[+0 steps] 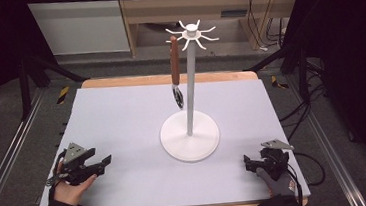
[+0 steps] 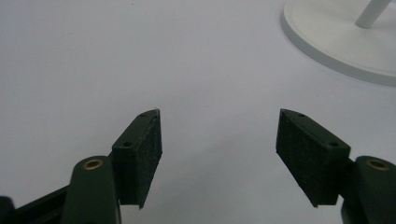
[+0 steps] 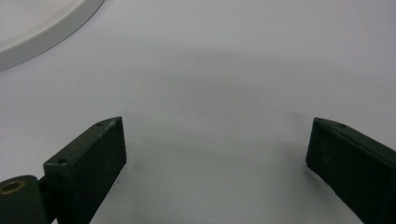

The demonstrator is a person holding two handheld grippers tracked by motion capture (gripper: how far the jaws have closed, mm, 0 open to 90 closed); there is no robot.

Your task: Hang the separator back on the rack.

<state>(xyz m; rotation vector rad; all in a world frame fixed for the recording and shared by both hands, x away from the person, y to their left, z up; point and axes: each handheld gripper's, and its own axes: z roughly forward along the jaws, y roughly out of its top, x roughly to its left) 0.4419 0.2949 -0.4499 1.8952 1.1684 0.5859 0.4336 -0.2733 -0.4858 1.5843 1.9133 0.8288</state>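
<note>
A white stand [image 1: 190, 132] sits a little right of the middle of the worktop [image 1: 122, 123]. It has a round flat base, a thin tall pole and little hooks at the top. A tool with a brown wooden handle and a small metal wheel, like a pizza cutter [image 1: 175, 71], hangs from a hook at about 9 o'clock of the pole. It hangs straight down, just beside the pole and well above the base.

The left gripper [image 1: 107, 161] is at about 8 o'clock from the stand, near the front edge of the worktop. Its jaws are wide apart and hold nothing.

The right gripper [image 1: 246, 161] is at about 4 o'clock from the stand. Its jaws are also spread wide with nothing between them. Both grippers are well apart from the cutter.
</note>
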